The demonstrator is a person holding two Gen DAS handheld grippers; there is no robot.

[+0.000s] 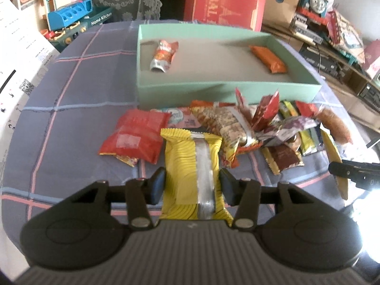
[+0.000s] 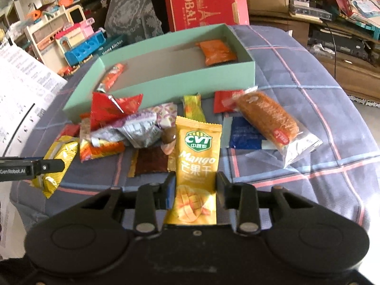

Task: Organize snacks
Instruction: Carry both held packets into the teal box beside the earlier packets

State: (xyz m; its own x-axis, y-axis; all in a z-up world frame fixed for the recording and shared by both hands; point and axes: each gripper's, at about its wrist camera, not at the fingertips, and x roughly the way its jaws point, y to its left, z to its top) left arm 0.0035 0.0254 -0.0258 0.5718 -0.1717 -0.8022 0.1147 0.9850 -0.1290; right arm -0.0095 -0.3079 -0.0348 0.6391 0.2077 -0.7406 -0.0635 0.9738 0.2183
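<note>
The left gripper (image 1: 192, 185) clamps a yellow wavy-lined packet (image 1: 190, 166) with a silver seam by its sides; no writing on it can be read. The right gripper (image 2: 196, 187) pinches a yellow pouch (image 2: 197, 163) printed "CVT" and "Mango" above Chinese characters and a picture of cut mango. Both packets sit at the near side of the snack pile (image 1: 249, 128) on a blue checked cloth (image 1: 71, 109). Just beyond the pile stands a mint-green box (image 1: 228, 90), open-topped, holding a red-and-silver packet (image 1: 163, 55) at its left end and an orange packet (image 1: 268, 59) at its right end, with bare floor between them. Behind stand a red carton (image 2: 204, 2) marked "GLOBAL" and a toy (image 2: 111, 45) marked "Home Kitchen". The cloth's left part lies bare.
</note>
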